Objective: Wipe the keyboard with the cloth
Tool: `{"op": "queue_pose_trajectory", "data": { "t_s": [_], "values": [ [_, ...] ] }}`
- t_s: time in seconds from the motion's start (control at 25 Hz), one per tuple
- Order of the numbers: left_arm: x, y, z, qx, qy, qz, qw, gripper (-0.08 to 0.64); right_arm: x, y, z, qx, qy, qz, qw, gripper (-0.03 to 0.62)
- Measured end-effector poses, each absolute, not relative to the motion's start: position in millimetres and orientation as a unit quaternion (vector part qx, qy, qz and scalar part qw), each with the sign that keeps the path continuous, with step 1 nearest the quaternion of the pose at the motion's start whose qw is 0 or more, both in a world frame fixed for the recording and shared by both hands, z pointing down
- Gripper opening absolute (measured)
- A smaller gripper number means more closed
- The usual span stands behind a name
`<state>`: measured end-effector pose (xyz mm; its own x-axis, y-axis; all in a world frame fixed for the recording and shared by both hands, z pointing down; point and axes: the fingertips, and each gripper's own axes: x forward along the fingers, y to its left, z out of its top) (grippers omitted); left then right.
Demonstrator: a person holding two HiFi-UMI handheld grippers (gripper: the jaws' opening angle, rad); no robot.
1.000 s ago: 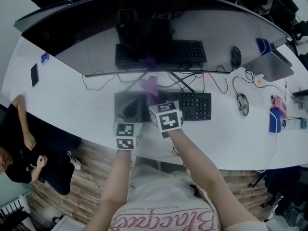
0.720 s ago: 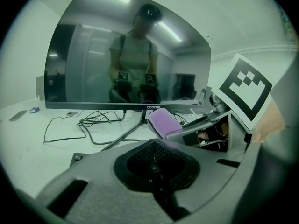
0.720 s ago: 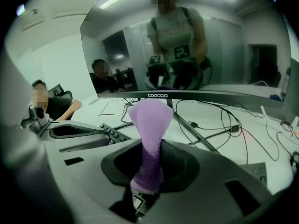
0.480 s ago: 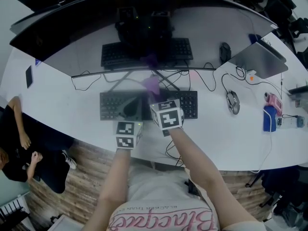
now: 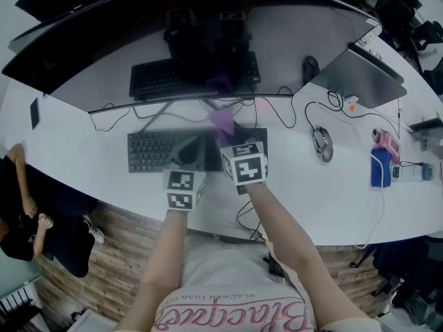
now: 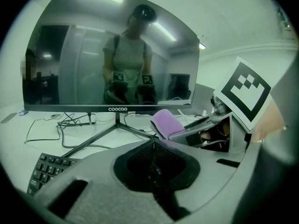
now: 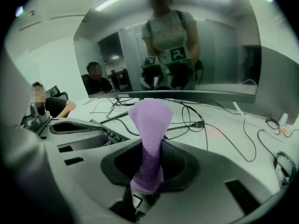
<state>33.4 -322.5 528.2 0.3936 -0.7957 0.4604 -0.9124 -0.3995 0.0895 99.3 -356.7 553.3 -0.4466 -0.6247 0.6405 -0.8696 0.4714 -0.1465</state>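
- My right gripper is clamped on the purple cloth, holding it over the right half of the keyboard.
- My left gripper is closed and empty, over the keyboard's middle.
- I judge the wiping barely begun, with most keys left.

We read one brand clearly: "coocaa", in small pale letters at the middle of the lower bezel of the monitor, left of centre in the left gripper view. The same mark sits on that bezel in the right gripper view, too small to spell out there. At the bottom edge of the head view, the shirt carries large pink script, upside down, roughly "Blacque", and above it small capitals that seem to begin "BLACKER THAN". The marker cubes show black-and-white square patterns, no letters. Key legends on the keyboard are too small to read.
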Motion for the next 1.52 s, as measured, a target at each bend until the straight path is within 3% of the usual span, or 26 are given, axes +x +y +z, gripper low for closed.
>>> {"op": "queue_pose_trajectory", "data": {
  "t_s": [1.0, 1.52],
  "values": [
    [117.7, -323.0, 528.2, 0.844, -0.481, 0.181, 0.153, 0.008, 222.3, -363.0, 554.1, 0.522, -0.776, 0.227, 0.271, 0.087],
    [107.1, -312.7, 514.7, 0.857, -0.463, 0.183, 0.135, 0.008, 261.7, -349.8, 531.5, 0.578, -0.738, 0.234, 0.258, 0.087]
  ]
}}
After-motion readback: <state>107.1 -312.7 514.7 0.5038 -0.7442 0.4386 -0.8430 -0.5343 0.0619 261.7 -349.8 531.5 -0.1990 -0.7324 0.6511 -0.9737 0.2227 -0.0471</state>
